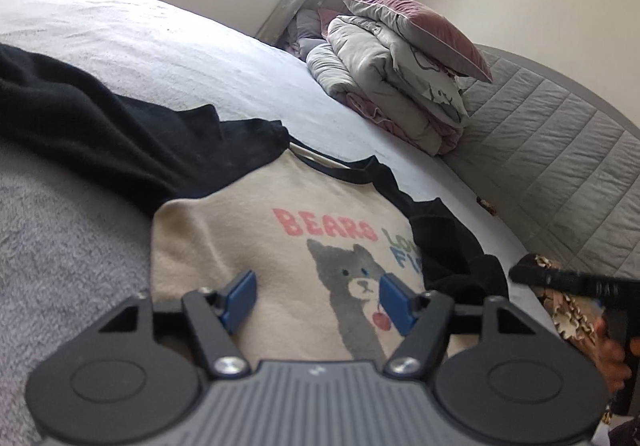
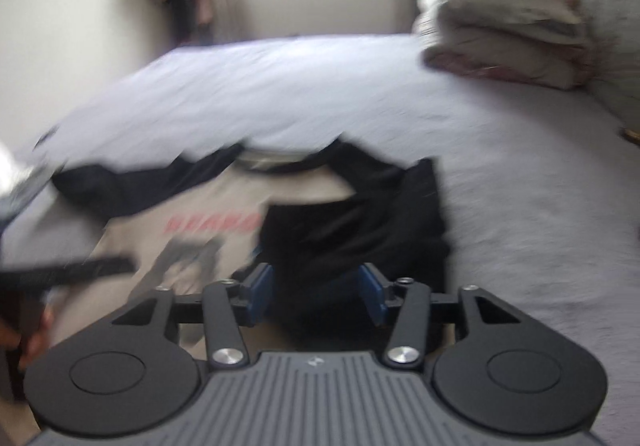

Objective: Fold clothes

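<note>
Left wrist view: left gripper (image 1: 318, 300) jaws apart, nothing clamped, hovering over the sweatshirt (image 1: 256, 246).
Sweatshirt position: chest-up on the bed (image 1: 180, 57), near its near edge.
Folding done: one black sleeve (image 1: 452, 250) lies across the print.
Folding left: other black sleeve (image 1: 100, 125) spread outward; body unfolded.
Right wrist view: blurred; right gripper (image 2: 316, 294) jaws apart over the folded-in sleeve, not pressing it.

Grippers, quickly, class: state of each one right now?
Left gripper: open, above the bear sweatshirt, holding nothing.
Right gripper: open, black sleeve between pads, unclamped.
</note>
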`<state>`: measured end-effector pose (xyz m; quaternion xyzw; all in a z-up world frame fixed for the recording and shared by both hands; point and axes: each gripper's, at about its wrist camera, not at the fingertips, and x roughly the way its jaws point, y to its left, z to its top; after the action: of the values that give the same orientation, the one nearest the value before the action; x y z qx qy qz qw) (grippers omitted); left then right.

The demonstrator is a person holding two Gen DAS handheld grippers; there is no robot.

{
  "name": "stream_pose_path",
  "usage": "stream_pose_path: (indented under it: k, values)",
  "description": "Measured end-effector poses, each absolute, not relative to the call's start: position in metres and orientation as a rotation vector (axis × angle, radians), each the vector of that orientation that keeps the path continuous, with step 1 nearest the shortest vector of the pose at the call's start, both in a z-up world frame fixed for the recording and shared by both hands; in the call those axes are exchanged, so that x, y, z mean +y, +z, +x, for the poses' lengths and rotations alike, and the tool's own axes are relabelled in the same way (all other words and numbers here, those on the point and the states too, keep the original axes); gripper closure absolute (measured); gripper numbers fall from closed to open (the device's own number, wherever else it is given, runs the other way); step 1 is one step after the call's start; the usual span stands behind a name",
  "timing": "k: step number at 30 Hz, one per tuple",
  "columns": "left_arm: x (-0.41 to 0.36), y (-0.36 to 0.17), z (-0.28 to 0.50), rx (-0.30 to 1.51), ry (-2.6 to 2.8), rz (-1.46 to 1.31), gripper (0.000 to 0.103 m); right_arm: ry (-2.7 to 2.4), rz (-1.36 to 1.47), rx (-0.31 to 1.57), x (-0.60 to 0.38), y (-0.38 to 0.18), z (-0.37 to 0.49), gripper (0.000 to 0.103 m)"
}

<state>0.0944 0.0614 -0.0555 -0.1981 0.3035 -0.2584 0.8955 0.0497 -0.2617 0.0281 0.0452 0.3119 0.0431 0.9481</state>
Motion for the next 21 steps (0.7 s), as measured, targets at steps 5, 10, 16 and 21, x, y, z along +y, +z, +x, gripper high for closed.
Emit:
stream_pose_path:
  k: [5,10,16,21]
  values:
    - [0.061,-0.056,0.094,0.627,-0.534,-0.411,0.033,-0.071,0.121,0.663,-0.295,0.013,0.064,0.043]
    - [0.06,-0.056,0.093,0.627,-0.531,-0.41,0.033,-0.091,0.174,0.692,-0.305,-0.005,0.079,0.043]
    - [0.059,-0.054,0.091,0.629,-0.53,-0.407,0.033,-0.079,0.117,0.642,-0.288,-0.012,0.085,0.075]
    - [0.057,-0.052,0.091,0.639,-0.522,-0.401,0.033,-0.093,0.032,0.611,-0.273,-0.001,0.075,0.09]
